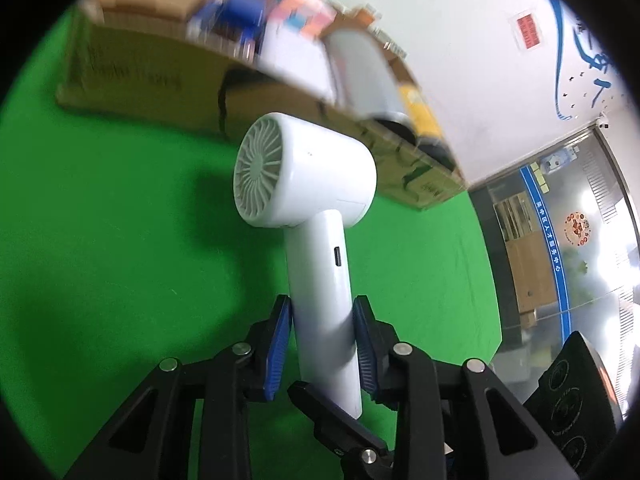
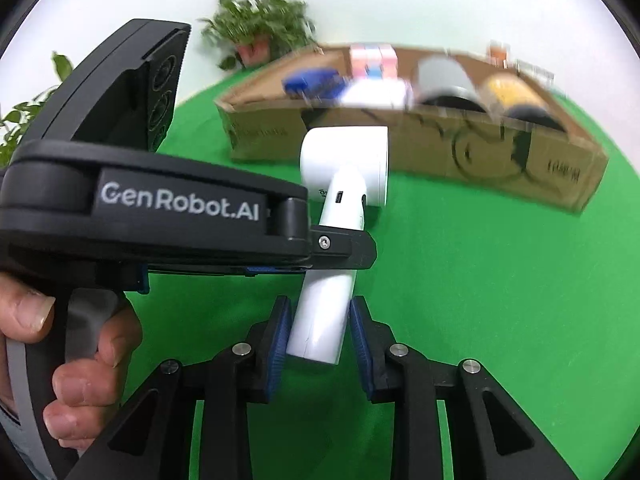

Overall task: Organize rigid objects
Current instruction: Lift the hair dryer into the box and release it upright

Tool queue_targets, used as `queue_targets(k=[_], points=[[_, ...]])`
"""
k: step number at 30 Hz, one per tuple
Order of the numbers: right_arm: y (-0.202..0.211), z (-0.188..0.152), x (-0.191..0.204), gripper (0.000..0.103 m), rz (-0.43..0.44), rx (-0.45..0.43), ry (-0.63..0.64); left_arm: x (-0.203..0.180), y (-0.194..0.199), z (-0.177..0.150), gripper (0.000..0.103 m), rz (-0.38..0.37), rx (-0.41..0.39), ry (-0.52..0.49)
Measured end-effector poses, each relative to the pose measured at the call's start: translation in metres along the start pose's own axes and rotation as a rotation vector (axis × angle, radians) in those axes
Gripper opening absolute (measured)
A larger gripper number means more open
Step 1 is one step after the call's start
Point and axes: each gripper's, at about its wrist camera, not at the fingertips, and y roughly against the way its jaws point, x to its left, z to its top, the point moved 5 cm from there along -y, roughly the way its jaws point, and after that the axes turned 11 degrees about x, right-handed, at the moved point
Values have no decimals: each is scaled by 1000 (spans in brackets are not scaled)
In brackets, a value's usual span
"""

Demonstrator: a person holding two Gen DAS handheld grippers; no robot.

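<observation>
A white hair dryer (image 1: pixel 308 184) with a grey rear grille is held above the green table. My left gripper (image 1: pixel 322 344) is shut on its handle, blue pads pressing both sides. In the right wrist view the hair dryer (image 2: pixel 344 160) points away, and the left gripper body (image 2: pixel 160 208) crosses from the left, clamping the handle midway. My right gripper (image 2: pixel 318 332) is shut on the handle's lower end; the left pad touches it and the right pad sits close against it.
An open cardboard box (image 2: pixel 420 148) stands beyond the dryer, holding a blue item (image 2: pixel 308 80), pink boxes, a grey cylinder (image 2: pixel 444 76) and a yellow one. It also shows in the left wrist view (image 1: pixel 160 72). Potted plants (image 2: pixel 256 32) stand behind. The green cloth (image 1: pixel 100 240) covers the table.
</observation>
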Motion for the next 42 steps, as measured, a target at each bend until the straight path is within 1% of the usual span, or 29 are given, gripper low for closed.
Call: queue_targets(k=[4,7,9,10,12,14,16,19,20,21,24,28,30,31,32,33,34,35,36,37,38,39,40,41,42], points=[[23,21,18,28,1,-99,42,-15,37,13,30,43,-87,-57],[35,44,27,28,-4,-144,65,-24,63,38,30,77,-134,-97],[40,72,35,28,-13,-173,94,-27,76,56,30,94,-158,-119],[41,88,37,28,-9,-185,100,-28,86,70,30,100,-169,-131],[39,122,40,28,7,-191,101,-25,97,90,30,96,-176,-132],[34,150,43,28,23,-185,89,-16,106,116,30,92,-172,-127],[24,180,46,28,43,-173,71,-8,110,138,30,106,-163,-125],[1,219,48,28,87,-132,33,17,111,170,30,125,-130,-90],[-12,232,49,28,108,-109,18,25,111,175,30,123,-120,-78],[-18,237,49,28,114,-98,13,36,111,183,30,121,-106,-67],[-55,264,51,28,125,-46,-6,62,100,199,30,98,-62,-26],[-91,273,49,28,118,11,-39,88,82,205,30,63,-2,13],[-105,271,50,29,106,37,-50,95,77,205,31,55,12,19],[-111,273,50,30,102,45,-55,97,77,203,31,52,6,21],[-111,273,52,31,102,35,-53,96,80,203,30,61,1,21],[-111,275,54,31,99,38,-44,94,84,201,33,95,-19,17],[-110,275,55,34,98,36,-38,93,91,201,34,130,-46,11],[-107,274,56,47,93,27,-29,88,102,198,40,172,-97,-3],[-97,269,56,56,77,3,-15,79,115,193,56,215,-162,-30],[-85,264,56,76,65,-27,-6,72,126,186,65,256,-216,-49],[-72,257,54,89,47,-74,2,62,140,173,81,309,-285,-65],[-56,248,49,92,16,-128,8,52,153,158,83,347,-350,-88],[-43,239,46,98,-18,-172,18,45,162,148,83,374,-392,-115],[-25,223,37,103,-77,-233,34,34,170,131,84,431,-446,-153],[-11,213,28,102,-114,-265,38,23,175,115,85,510,-501,-182]])
